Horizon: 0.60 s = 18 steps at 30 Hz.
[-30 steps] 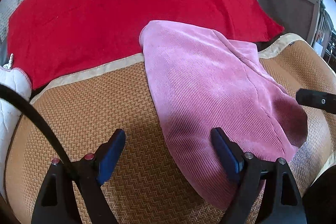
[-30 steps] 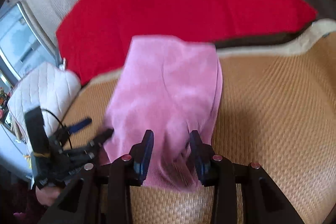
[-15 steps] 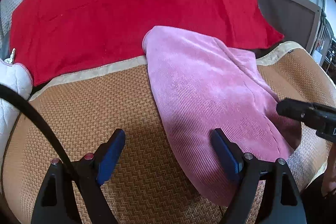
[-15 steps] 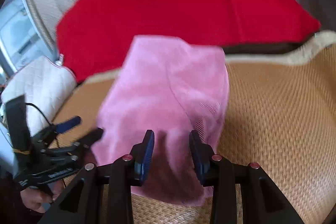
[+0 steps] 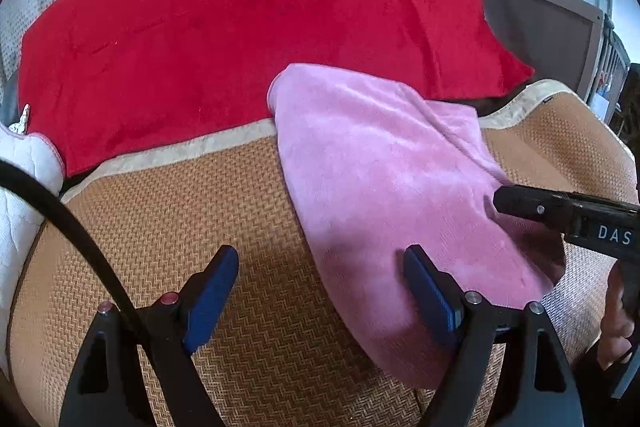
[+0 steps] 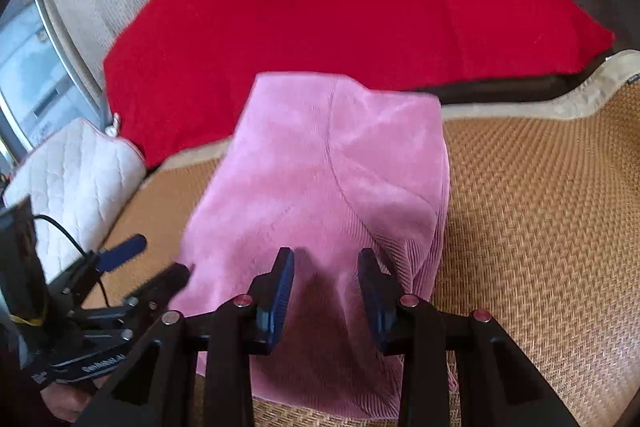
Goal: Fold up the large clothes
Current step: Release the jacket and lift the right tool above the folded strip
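A pink ribbed garment (image 5: 380, 167) lies folded on a woven straw mat (image 5: 180, 219), its far end overlapping a red blanket (image 5: 240, 27). My left gripper (image 5: 318, 255) hovers open and wide. Its left pad is over bare mat and its right pad over the garment's near left part, holding nothing. My right gripper (image 6: 326, 259) sits over the near part of the pink garment (image 6: 320, 167). Its jaws stand narrowly apart, with bunched pink cloth pinched up between the pads. In the left wrist view one right finger (image 5: 520, 203) reaches in over the cloth's right side.
The red blanket (image 6: 360, 7) covers the surface behind the mat (image 6: 540, 227). A white quilted cushion (image 6: 72, 171) lies at the left edge. A dark furniture panel (image 5: 552, 27) stands at the back right. A hand (image 5: 616, 323) holds the right gripper's handle.
The right gripper has slid leftwards over the pink garment, and the raised dark fold on its right side has flattened. The left gripper has stayed in place, open.
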### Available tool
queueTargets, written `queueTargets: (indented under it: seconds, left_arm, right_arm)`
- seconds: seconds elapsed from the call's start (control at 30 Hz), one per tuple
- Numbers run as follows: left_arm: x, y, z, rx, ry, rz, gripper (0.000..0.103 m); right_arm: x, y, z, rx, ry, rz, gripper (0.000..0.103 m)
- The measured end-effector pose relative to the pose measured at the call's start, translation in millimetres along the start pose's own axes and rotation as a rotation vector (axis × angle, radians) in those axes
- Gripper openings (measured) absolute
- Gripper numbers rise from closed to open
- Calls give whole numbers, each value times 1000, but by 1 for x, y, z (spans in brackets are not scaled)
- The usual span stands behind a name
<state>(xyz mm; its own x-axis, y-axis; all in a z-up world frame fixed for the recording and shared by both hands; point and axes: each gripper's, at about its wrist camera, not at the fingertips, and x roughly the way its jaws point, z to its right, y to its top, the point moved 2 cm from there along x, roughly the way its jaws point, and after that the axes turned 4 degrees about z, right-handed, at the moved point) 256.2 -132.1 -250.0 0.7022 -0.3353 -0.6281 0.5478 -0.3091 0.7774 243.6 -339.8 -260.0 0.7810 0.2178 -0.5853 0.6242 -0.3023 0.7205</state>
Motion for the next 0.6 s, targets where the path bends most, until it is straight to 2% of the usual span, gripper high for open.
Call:
queueTargets:
  seconds: [0.07, 0.1, 0.17, 0.27, 0.4, 0.6]
  left_arm:
    - [-2, 2, 5, 12, -2, 25, 85]
    - [-2, 2, 6, 20, -5, 28, 85]
    - [7, -2, 10, 37, -11, -11, 85]
    - [16, -5, 7, 14, -23, -44, 87]
    - [13, -2, -4, -53, -59, -46, 86]
    - [2, 13, -7, -29, -1, 50, 86]
  right_arm:
    - [-17, 4, 3, -6, -4, 9, 36]
    - [-13, 3, 5, 0, -12, -18, 36]
    - [4, -2, 11, 28, -26, -80, 36]
    - [3, 1, 11, 25, -19, -80, 36]
    - [-13, 5, 14, 52, 5, -43, 36]
    - [-24, 37, 11, 31, -25, 41, 36]
